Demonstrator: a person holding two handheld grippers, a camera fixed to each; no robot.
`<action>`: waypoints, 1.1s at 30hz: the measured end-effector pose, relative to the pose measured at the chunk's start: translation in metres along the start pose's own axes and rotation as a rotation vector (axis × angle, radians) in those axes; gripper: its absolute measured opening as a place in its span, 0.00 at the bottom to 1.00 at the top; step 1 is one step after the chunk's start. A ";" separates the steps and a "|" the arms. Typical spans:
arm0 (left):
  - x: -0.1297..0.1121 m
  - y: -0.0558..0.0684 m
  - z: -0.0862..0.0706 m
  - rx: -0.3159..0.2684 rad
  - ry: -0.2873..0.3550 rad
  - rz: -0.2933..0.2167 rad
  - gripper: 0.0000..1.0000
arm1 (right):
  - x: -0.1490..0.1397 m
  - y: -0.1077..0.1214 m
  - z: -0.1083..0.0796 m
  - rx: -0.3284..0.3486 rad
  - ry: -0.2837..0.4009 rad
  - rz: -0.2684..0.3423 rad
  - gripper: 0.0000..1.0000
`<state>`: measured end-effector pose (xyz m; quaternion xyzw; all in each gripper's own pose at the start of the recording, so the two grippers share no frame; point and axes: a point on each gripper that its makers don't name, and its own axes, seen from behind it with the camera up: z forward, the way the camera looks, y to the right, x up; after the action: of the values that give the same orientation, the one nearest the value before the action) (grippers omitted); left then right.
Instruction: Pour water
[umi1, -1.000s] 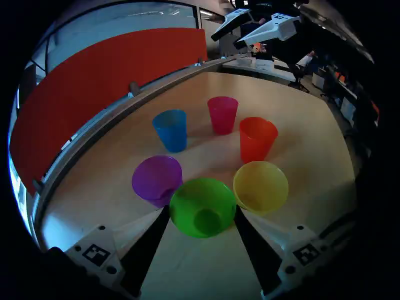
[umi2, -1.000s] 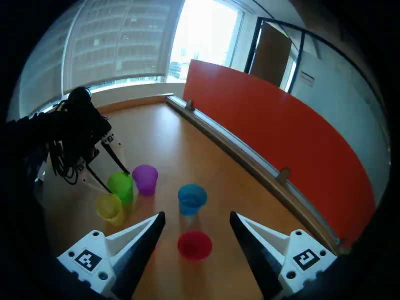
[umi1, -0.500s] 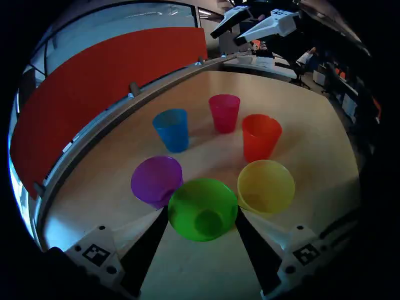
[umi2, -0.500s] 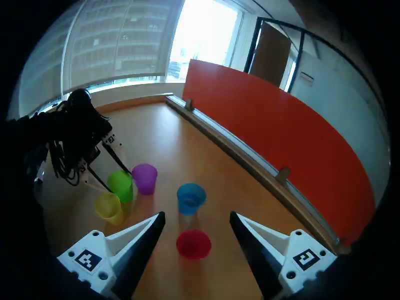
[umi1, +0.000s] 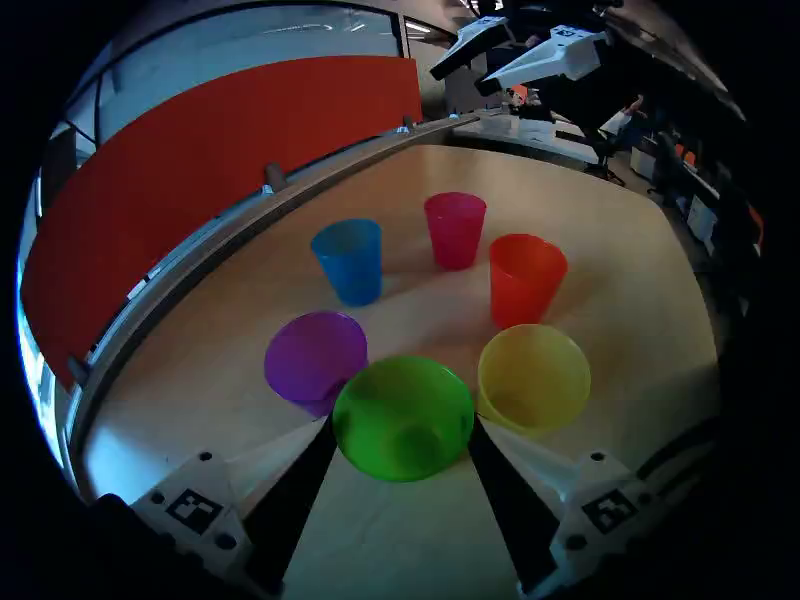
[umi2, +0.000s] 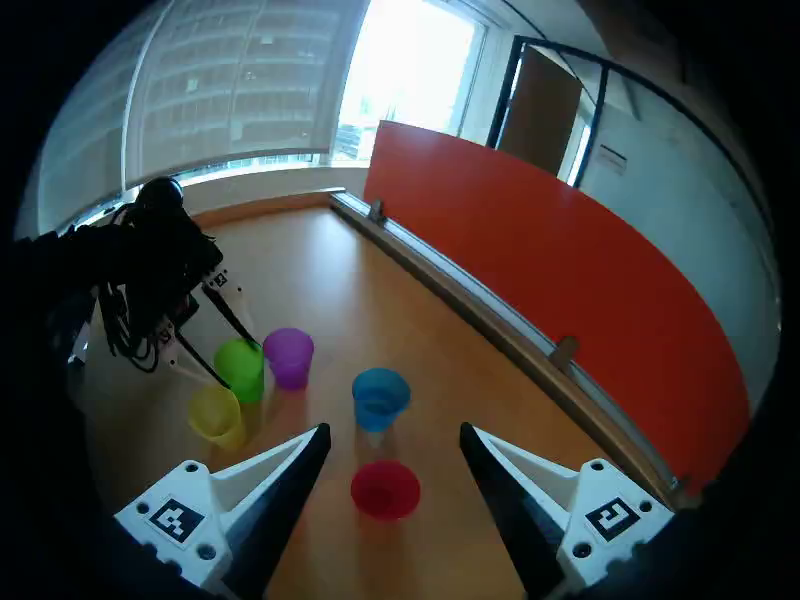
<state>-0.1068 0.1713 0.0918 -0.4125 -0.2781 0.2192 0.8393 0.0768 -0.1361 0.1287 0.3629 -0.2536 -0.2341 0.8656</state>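
L gripper spread, flanking translucent green cup, rim wider than base, upright on desk. R gripper spread, empty; red cup ahead.

Purple cup, yellow cup: the green cup is covering their near sides.
Left hand-held gripper: fingertips are slipping behind the green cup's sides; contact is not showing.
Right hand-held gripper: its rear is running off into the dark top edge.

Wooden table, orange divider panel, bright windows behind.
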 end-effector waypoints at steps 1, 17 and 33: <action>0.001 0.000 -0.001 0.001 0.003 -0.001 0.89 | 0.000 0.000 0.000 0.000 0.001 0.000 1.00; 0.012 -0.002 -0.020 0.033 0.047 0.005 0.89 | 0.004 0.002 -0.002 -0.006 0.010 0.003 1.00; 0.038 -0.004 -0.052 0.083 0.143 -0.021 0.89 | 0.008 0.002 0.005 0.003 0.009 0.015 1.00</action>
<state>-0.0441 0.1616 0.0798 -0.3889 -0.2123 0.1915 0.8758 0.0800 -0.1424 0.1351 0.3632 -0.2528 -0.2257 0.8679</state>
